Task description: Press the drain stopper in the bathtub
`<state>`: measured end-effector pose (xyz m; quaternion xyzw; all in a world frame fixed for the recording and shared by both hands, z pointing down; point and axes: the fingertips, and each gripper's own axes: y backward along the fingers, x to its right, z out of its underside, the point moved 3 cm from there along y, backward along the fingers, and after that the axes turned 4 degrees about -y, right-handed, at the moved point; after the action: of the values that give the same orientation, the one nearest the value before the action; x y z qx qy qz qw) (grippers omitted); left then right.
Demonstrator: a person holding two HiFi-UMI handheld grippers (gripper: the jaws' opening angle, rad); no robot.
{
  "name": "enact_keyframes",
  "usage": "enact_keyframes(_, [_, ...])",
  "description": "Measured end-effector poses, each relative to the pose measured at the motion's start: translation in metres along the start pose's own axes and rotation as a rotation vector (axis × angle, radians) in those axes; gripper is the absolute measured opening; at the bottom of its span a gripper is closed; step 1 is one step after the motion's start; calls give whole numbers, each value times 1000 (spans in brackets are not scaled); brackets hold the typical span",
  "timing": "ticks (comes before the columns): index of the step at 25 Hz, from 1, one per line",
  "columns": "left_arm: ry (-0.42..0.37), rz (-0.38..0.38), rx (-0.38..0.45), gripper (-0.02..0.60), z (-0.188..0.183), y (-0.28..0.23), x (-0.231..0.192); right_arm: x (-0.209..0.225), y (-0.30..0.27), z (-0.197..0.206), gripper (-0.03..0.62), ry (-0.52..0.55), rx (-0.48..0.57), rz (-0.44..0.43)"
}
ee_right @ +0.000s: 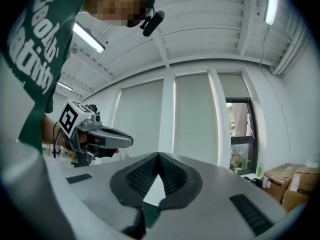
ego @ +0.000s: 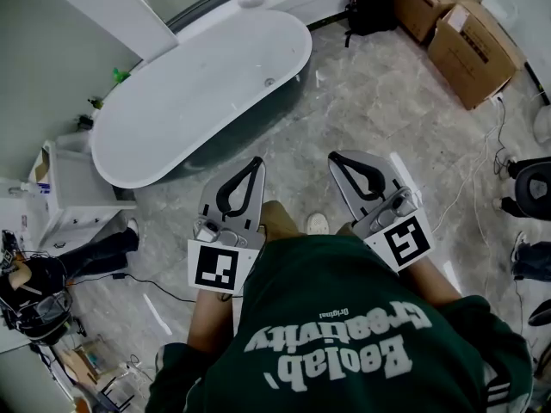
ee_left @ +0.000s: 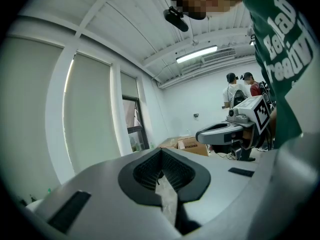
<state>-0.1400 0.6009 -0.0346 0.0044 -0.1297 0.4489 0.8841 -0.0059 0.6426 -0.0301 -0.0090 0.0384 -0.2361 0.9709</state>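
Observation:
A white oval bathtub (ego: 120,172) stands on the marble floor ahead and to the left in the head view. Its small round drain stopper (ego: 269,82) sits in the basin near the far right side. My left gripper (ego: 256,160) and right gripper (ego: 332,156) are held side by side close to my torso, well short of the tub. Both are shut, with the tips meeting and nothing between them. The left gripper view aims the left gripper (ee_left: 161,149) up at the ceiling and windows, and the right gripper view does the same with the right gripper (ee_right: 159,154); neither shows the tub.
Cardboard boxes (ego: 469,46) and a black bag (ego: 372,3) stand at the far right. A white side cabinet (ego: 73,192) flanks the tub's near left end. Cables and shoes lie on the floor at right. Two people (ee_left: 235,91) stand far off.

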Motion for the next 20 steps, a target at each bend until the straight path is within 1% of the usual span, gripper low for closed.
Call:
enact_keyframes(2, [10, -8, 6, 2, 0, 1, -1, 4, 0, 1, 14, -4, 6, 11])
enact_keyframes(4, [-10, -10, 9, 2, -1, 1, -3, 5, -2, 2, 14, -13, 18, 12])
enact_keyframes(7, [-136, 9, -13, 2, -3, -1, 1, 6, -5, 2, 14, -23, 20, 6])
enact_keyframes(8, [-161, 19, -20, 2, -2, -3, 4, 7, -5, 3, 14, -22, 15, 5])
enact_keyframes(9, [-168, 28, -23, 2, -1, -6, 7, 8, -7, 4, 14, -22, 13, 3])
enact_keyframes(10, [-161, 37, -23, 2, 0, -8, 8, 10, -8, 5, 14, -24, 13, 0])
enact_keyframes(13, [-80, 40, -21, 2, 6, -11, 4, 9, -17, 6, 14, -15, 24, -16])
enact_keyframes(14, [-65, 34, -22, 2, 8, -11, 0, 8, -20, 7, 14, -6, 25, -23])
enact_keyframes(17, [-75, 9, -18, 2, 11, -18, -10, 10, -26, 12, 14, 17, 5, -30])
enact_keyframes(20, [-91, 7, 10, 2, 10, -26, -13, 18, -32, 12, 14, 21, 13, -28])
